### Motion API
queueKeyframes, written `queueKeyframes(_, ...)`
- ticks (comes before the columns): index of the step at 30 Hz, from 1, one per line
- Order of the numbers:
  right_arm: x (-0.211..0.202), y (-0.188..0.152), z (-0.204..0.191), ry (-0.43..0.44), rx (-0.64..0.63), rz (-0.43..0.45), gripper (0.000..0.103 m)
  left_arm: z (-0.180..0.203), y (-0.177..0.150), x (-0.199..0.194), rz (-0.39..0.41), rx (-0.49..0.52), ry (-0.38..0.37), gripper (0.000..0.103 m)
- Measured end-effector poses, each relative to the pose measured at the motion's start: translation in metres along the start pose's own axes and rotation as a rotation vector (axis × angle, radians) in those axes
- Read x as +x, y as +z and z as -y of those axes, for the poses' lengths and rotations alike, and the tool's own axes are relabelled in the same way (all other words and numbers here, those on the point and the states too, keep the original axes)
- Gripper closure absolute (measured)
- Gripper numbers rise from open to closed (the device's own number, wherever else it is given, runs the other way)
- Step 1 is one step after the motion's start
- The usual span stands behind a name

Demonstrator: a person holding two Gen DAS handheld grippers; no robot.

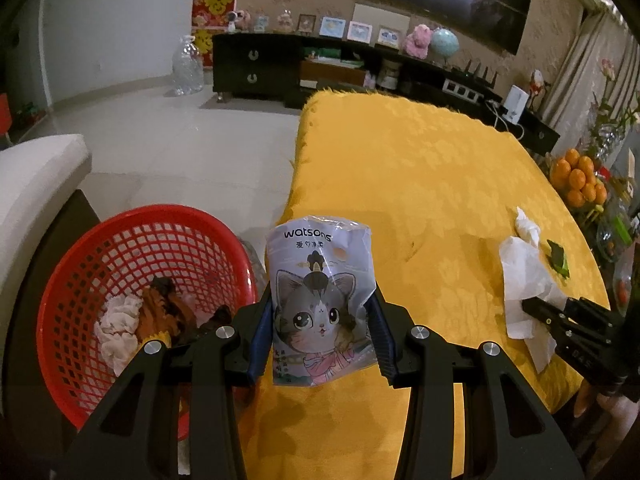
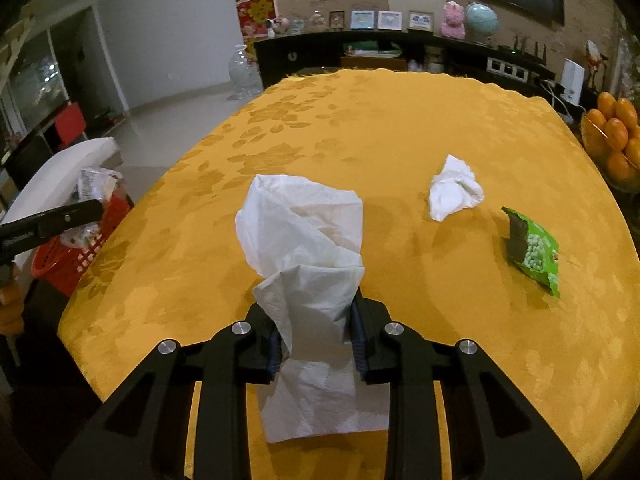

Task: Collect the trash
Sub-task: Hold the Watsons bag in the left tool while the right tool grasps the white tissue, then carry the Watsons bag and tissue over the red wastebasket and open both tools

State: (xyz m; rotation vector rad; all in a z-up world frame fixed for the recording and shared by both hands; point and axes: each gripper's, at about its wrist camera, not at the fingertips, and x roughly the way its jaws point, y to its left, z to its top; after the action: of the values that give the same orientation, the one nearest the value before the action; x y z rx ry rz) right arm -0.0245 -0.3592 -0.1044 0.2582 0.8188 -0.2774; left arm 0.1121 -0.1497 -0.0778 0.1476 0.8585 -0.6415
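Yellow-clothed tabletop [image 2: 360,128]: left gripper [image 1: 320,320] fingers pinch a Watsons tissue packet [image 1: 320,292], right gripper [image 2: 316,336] fingers clamp a white paper towel [image 2: 304,248].

Far tabletop [image 2: 380,120] bare w/ free passage; crumpled tissue [image 2: 454,190] & green wrapper [image 2: 534,250] block right side.

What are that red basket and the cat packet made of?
The red basket looks like moulded plastic: glossy rim, open lattice walls. The Watsons tissue packet held by the left hand-held gripper seems thin printed plastic film: shiny and creased.
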Motion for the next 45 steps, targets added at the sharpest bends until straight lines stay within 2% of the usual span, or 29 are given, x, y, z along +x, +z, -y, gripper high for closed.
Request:
queueKeyframes(9, -0.012, 0.006, 0.004, -0.03, 0.025, 0.035, 0.076, -0.008, 0.006, -0.017, 0.063, -0.008, 0.029, 0.062)
queueKeyframes(12, -0.022, 0.01, 0.002, -0.063, 0.023, 0.06, 0.076, -0.012, 0.011, -0.028, 0.1, -0.007, 0.052, 0.062)
queueKeyframes(16, -0.035, 0.017, -0.001, -0.06, 0.028, 0.089, 0.076, -0.022, 0.021, -0.047, 0.148, -0.029, 0.065, 0.062)
queueKeyframes(23, -0.051, 0.037, -0.011, -0.031, 0.028, 0.139, 0.076, -0.047, 0.046, -0.08, 0.236, -0.041, 0.139, 0.062)
queueKeyframes(27, -0.056, 0.055, -0.024, -0.015, 0.008, 0.165, 0.076, -0.065, 0.056, -0.083, 0.259, -0.03, 0.226, 0.062)
queueKeyframes(30, -0.056, 0.067, -0.034, 0.001, -0.001, 0.173, 0.076, -0.085, 0.054, -0.081, 0.277, -0.078, 0.254, 0.062)
queueKeyframes(34, -0.05, 0.082, -0.051, 0.019, -0.027, 0.173, 0.076, -0.109, 0.043, -0.065, 0.214, -0.142, 0.265, 0.062)
queueKeyframes(39, -0.032, 0.1, -0.081, 0.084, -0.045, 0.156, 0.076, -0.117, 0.042, -0.068, 0.22, -0.161, 0.277, 0.062)
queueKeyframes(45, -0.007, 0.111, -0.127, 0.178, -0.103, 0.097, 0.076, -0.125, 0.039, -0.065, 0.174, -0.193, 0.281, 0.062)
